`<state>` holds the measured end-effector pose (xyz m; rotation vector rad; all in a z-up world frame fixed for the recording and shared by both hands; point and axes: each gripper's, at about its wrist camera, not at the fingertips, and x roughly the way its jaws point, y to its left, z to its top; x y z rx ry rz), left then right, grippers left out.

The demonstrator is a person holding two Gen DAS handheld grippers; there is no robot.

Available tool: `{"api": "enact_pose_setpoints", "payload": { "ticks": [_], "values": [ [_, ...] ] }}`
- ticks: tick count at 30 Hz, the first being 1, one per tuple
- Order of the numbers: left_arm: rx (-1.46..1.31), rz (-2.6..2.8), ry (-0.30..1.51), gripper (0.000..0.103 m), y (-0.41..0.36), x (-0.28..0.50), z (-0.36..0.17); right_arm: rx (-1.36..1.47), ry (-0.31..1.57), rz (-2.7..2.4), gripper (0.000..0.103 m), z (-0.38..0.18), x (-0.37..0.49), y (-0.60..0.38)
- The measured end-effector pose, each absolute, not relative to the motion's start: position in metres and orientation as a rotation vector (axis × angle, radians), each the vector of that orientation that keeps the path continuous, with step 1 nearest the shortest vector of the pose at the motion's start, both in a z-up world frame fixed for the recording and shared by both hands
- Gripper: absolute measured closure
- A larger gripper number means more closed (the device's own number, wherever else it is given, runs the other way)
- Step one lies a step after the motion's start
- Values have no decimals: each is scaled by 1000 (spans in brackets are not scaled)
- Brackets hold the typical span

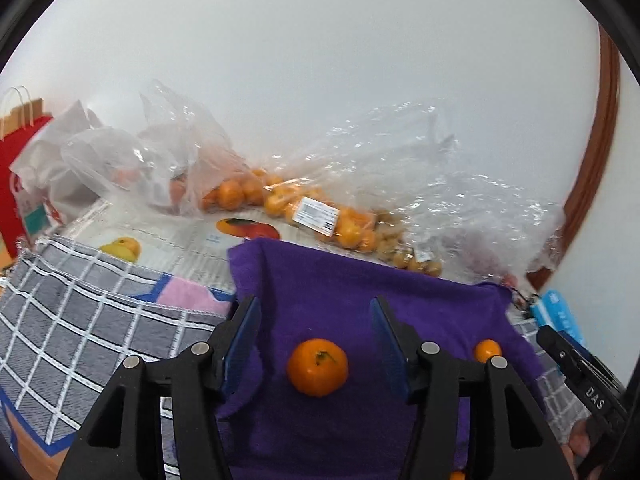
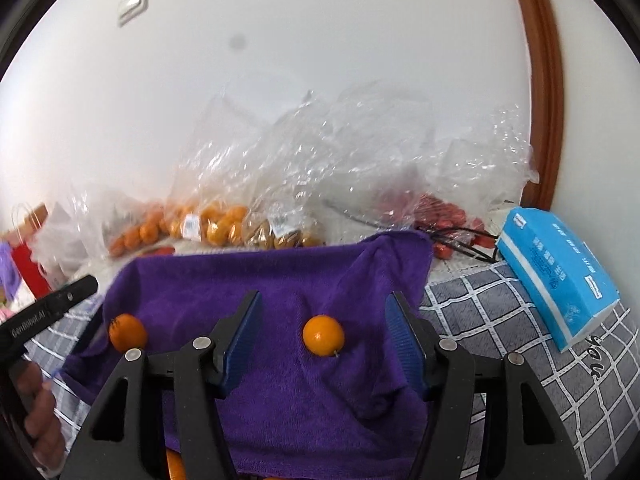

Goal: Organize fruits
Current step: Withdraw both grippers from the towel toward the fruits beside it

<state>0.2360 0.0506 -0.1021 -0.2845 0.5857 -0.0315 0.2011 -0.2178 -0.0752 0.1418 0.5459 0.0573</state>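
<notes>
Tangerine (image 1: 317,367) loose on purple towel (image 1: 360,300), left gripper (image 1: 316,334) released, right gripper (image 2: 323,332) released

Left hand-held gripper (image 1: 316,340) points forward and somewhat downward, its blue-padded jaws parted with nothing gripped between the pads. Right hand-held gripper (image 2: 322,340) is angled likewise, jaws parted, pads clear of contact. A hand (image 2: 40,420) grips the left unit's handle at frame edge.

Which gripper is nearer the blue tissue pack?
Right. The right gripper stands open over the purple towel, with the tissue pack just off its right side; the left gripper sits farther left.
</notes>
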Motion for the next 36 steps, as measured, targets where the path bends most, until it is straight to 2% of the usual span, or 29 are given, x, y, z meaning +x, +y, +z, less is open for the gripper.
{"api": "enact_pose_setpoints", "payload": {
  "ticks": [5,8,13,16,18,26,31,36],
  "values": [
    [-266,-22,587,46,50,232,-105,222,640,93,40,-78,187,-231],
    [-292,-39,608,42,53,233,-107,227,680,132,44,-88,172,-228],
    [-319,-50,582,39,57,227,-105,157,720,175,59,-113,145,-211],
    [-322,-52,573,39,59,224,-102,146,698,180,61,-124,135,-209],
    [-322,-56,563,39,59,222,-100,180,736,215,67,-133,135,-210],
    [-303,-57,575,39,57,215,-87,142,758,215,68,-138,132,-202],
    [-234,-84,604,39,57,186,-77,131,691,165,68,-129,116,-212],
    [-113,-145,723,39,52,150,-104,145,733,134,68,-134,113,-222]
  ]
}}
